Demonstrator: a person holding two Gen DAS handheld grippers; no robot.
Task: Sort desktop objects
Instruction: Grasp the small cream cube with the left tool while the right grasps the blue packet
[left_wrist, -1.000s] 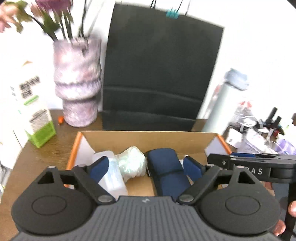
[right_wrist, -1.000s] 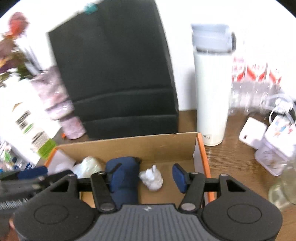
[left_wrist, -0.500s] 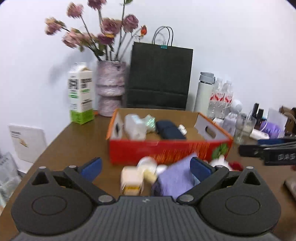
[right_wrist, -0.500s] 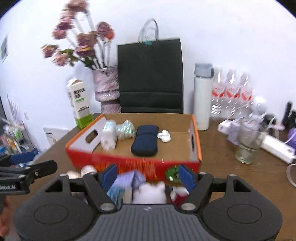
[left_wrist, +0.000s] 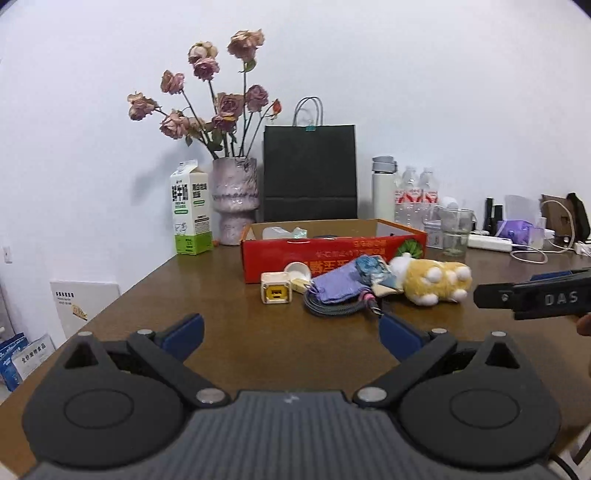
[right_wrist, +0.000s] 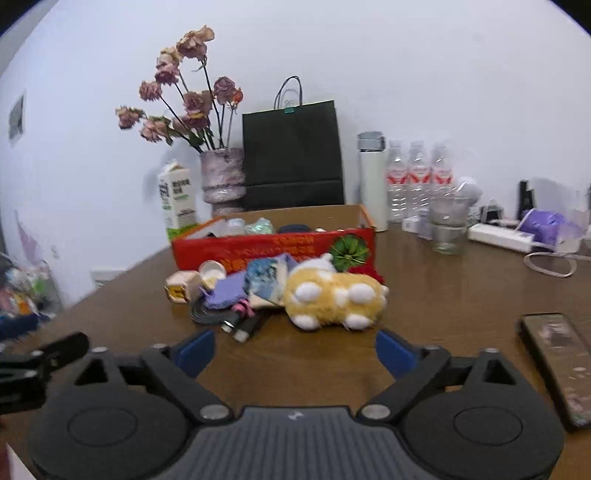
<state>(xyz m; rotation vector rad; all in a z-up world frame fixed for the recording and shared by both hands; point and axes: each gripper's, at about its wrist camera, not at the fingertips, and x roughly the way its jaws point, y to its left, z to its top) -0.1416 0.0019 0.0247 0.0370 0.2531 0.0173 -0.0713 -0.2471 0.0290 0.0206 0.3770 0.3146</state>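
Observation:
A red cardboard box (left_wrist: 332, 254) stands mid-table with a clear bottle, a crumpled bag and a dark blue pouch inside (right_wrist: 291, 228). In front of it lie a yellow-and-white plug cube (left_wrist: 276, 292), a white cap (left_wrist: 298, 270), a purple pouch (left_wrist: 336, 286), a grey cable (left_wrist: 332, 309), a blue packet (left_wrist: 371, 267) and a yellow plush toy (left_wrist: 432, 282). My left gripper (left_wrist: 291, 334) is open and empty, well short of the pile. My right gripper (right_wrist: 293, 349) is open and empty, just short of the plush toy (right_wrist: 332, 297).
Behind the box stand a milk carton (left_wrist: 190, 210), a vase of roses (left_wrist: 234, 199), a black paper bag (left_wrist: 310, 173), a white flask (left_wrist: 384, 192) and water bottles. A glass (left_wrist: 452, 232), power strip and cables sit at right. A phone (right_wrist: 557, 365) lies near my right gripper.
Both grippers have pulled far back from over the box's inside to low over the near table. The loose pile in front of the box has come into view.

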